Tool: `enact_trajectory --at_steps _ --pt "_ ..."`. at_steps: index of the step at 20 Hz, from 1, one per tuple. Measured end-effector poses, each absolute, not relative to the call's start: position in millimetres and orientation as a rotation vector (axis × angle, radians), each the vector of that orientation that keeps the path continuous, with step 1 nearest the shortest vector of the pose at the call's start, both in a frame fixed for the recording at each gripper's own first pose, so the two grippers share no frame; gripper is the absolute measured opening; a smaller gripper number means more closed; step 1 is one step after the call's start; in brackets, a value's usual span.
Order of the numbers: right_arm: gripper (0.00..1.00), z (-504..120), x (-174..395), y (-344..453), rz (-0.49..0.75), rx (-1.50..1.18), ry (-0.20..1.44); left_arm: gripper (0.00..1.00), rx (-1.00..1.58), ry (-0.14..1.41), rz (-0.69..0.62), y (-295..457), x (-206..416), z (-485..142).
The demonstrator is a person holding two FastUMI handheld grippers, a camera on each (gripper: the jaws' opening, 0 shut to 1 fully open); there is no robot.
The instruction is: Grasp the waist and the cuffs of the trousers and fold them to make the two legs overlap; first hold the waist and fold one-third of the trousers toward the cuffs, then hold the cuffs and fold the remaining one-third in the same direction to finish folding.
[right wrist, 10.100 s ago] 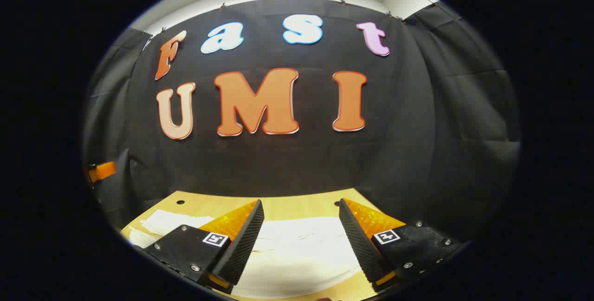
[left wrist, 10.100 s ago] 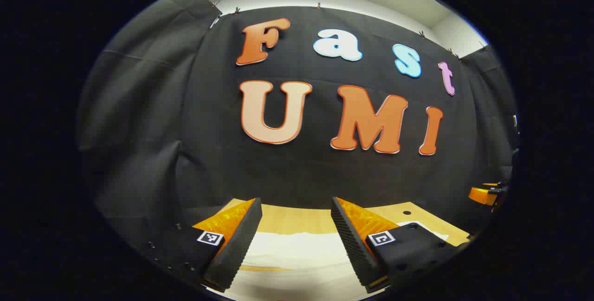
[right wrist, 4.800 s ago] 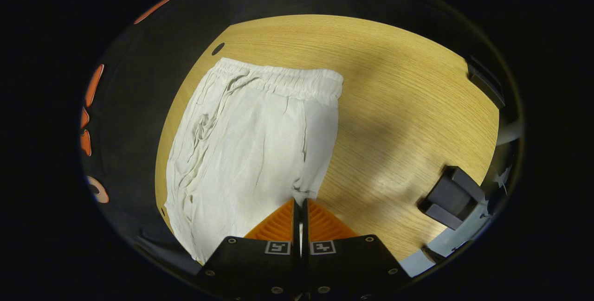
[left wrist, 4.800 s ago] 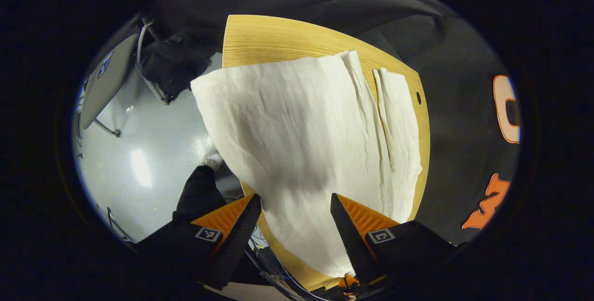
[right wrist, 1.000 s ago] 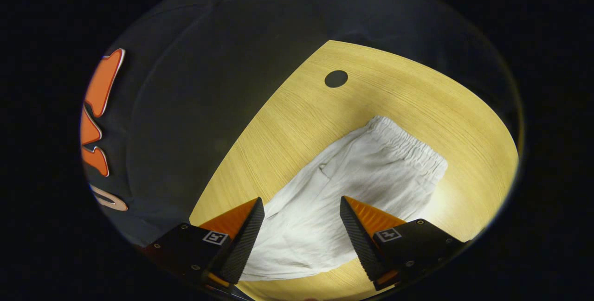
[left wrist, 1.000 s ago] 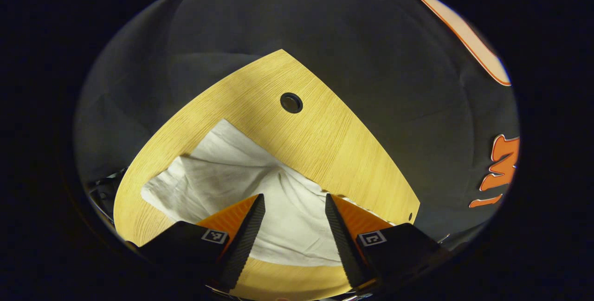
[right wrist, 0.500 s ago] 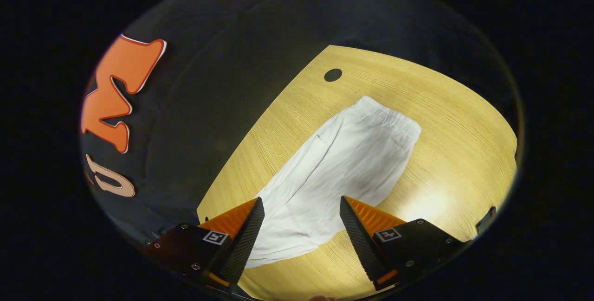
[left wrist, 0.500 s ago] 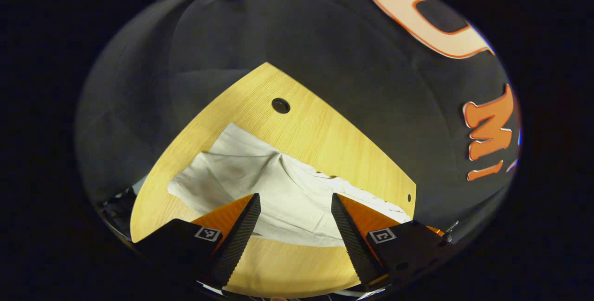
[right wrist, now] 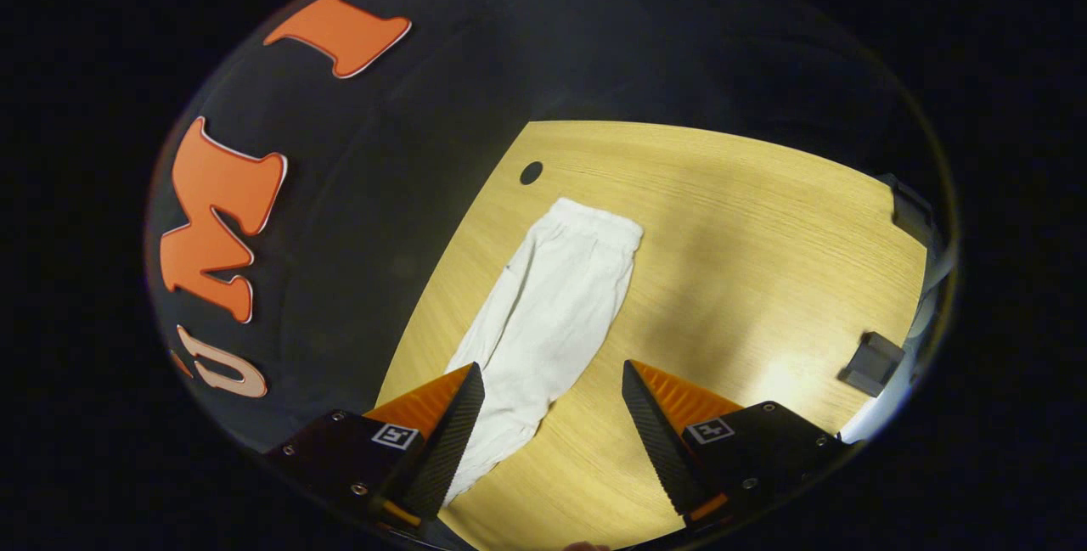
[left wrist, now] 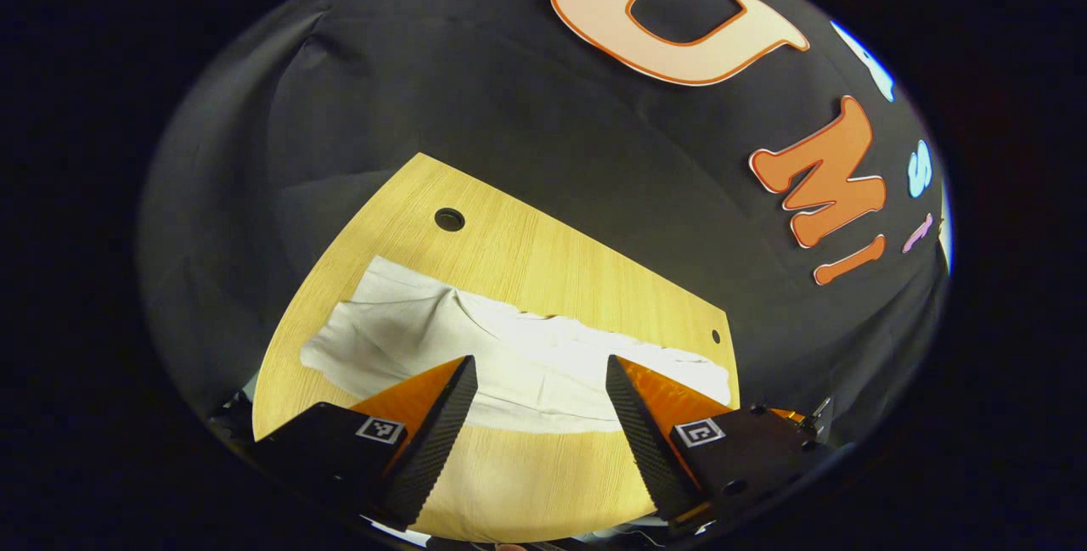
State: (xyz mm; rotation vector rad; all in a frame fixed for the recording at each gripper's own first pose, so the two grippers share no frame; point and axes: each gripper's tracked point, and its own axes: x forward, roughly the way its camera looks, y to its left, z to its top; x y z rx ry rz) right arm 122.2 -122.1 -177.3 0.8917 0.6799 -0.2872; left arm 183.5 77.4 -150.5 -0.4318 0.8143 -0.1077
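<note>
1. I am holding my left tool point(left wrist: 537, 415) above the tabletop point(left wrist: 543, 258) with its two fingers spread wide apart and nothing between them.
2. In the left gripper view, the white trousers point(left wrist: 509, 356) are lying flat on the tabletop as a long narrow strip, one leg folded over the other, with rumpled creases near the far left end.
3. I am holding my right tool point(right wrist: 552, 419) with its fingers spread apart as well, gripping nothing and hanging clear of the cloth.
4. In the right gripper view, the trousers point(right wrist: 556, 305) are stretching away from me along the edge nearest the black cloth wall point(right wrist: 382, 194); the gathered waist point(right wrist: 599, 220) is lying at the far end, just beside a round hole point(right wrist: 531, 172) in the tabletop point(right wrist: 747, 262).
5. A small dark block point(right wrist: 870, 362) is sitting at the tabletop's right edge, well apart from the trousers.
</note>
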Motion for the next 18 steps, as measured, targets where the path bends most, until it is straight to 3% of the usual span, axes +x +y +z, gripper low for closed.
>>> enact_trajectory --at_steps 8,18 --pt "0.99 -215.4 179.1 -192.0 -0.346 0.911 0.757 0.96 -0.452 0.777 -0.01 53.8 178.6 -145.3" --pt "0.99 -266.5 240.0 -203.2 -0.387 0.938 0.901 1.0 -0.517 0.783 0.096 41.0 172.3 -152.3"
